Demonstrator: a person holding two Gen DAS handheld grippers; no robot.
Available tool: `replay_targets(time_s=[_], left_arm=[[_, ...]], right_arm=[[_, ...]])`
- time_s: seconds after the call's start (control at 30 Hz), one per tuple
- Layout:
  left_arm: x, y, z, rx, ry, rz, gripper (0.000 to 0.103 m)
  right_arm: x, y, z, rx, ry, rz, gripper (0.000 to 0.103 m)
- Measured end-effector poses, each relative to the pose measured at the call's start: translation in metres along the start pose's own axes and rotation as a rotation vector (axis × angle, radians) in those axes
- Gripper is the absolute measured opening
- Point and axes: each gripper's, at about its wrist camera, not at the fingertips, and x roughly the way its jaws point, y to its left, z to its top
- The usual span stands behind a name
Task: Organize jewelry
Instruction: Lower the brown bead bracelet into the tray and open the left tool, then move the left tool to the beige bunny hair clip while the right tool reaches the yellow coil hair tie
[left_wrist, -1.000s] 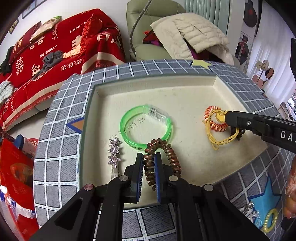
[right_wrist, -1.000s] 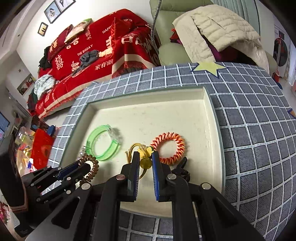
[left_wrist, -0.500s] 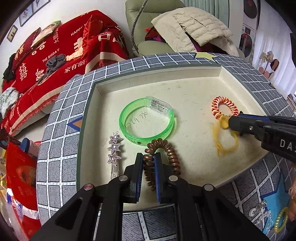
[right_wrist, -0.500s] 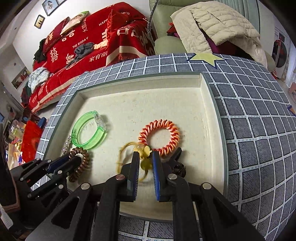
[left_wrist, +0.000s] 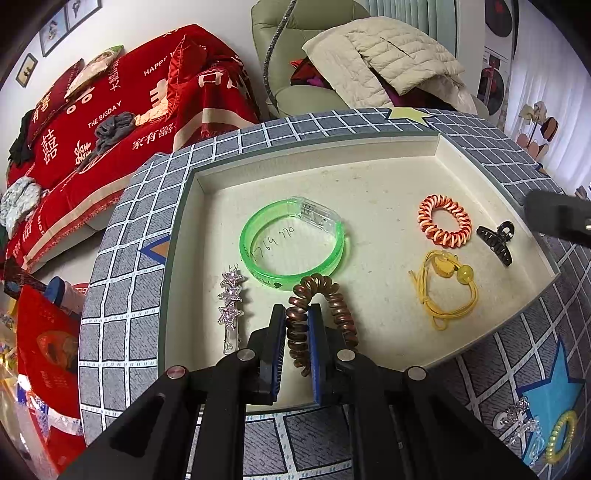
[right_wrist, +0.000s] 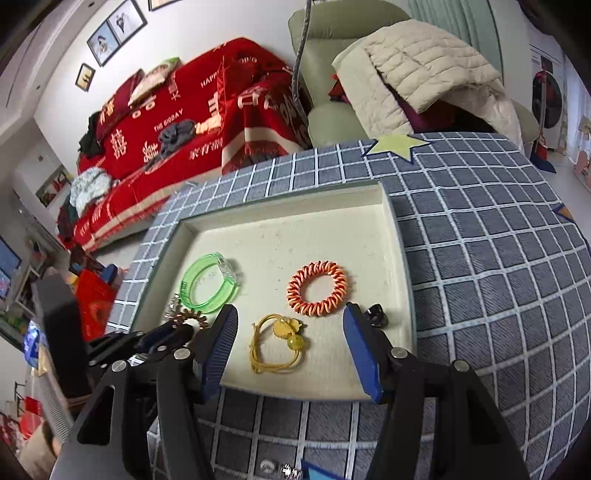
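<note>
The right gripper (right_wrist: 290, 350) has its jaws opening, the yellow hair tie (right_wrist: 277, 345) lying released between them on the tray (right_wrist: 402, 280) floor at lower centre. The left gripper (left_wrist: 297, 347) clamps the brown coil tie (left_wrist: 321, 314) low in the tray. Judging by this, the next move is setting that coil down and letting go.

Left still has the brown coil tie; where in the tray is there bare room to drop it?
The far half of the tray is bare, from the back wall down to the green bracelet and orange coil tie. The near strip is crowded: star clip, yellow tie, black claw clip.
</note>
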Motion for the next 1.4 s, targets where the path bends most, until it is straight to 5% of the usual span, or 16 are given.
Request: replay_targets(time_s=[0.9, 0.93, 0.97, 1.17, 1.33, 1.4], left_arm=[[-0.012, 0.008, 0.016, -0.056, -0.047, -0.03, 0.033], [-0.013, 0.008, 0.016, -0.059, -0.049, -0.035, 0.045], [-0.015, 0.009, 0.017, -0.065, -0.051, -0.039, 0.102], [-0.031, 0.007, 0.019, -0.07, -0.123, -0.011, 0.103], [-0.045, 0.007, 0.014, -0.068, -0.145, 0.018, 0.103], [-0.053, 0.008, 0.008, -0.063, -0.149, 0.021, 0.103]], right_arm=[[-0.047, -0.022, -0.049, 0.065, -0.025, -0.019, 0.066], [-0.047, -0.022, -0.05, 0.063, -0.023, -0.02, 0.066], [-0.047, -0.022, -0.05, 0.062, -0.022, -0.021, 0.066], [-0.051, -0.019, -0.055, 0.041, -0.028, -0.048, 0.07], [-0.063, -0.018, -0.06, 0.034, -0.078, -0.054, 0.102], [-0.071, -0.019, -0.063, 0.042, -0.116, -0.041, 0.103]])
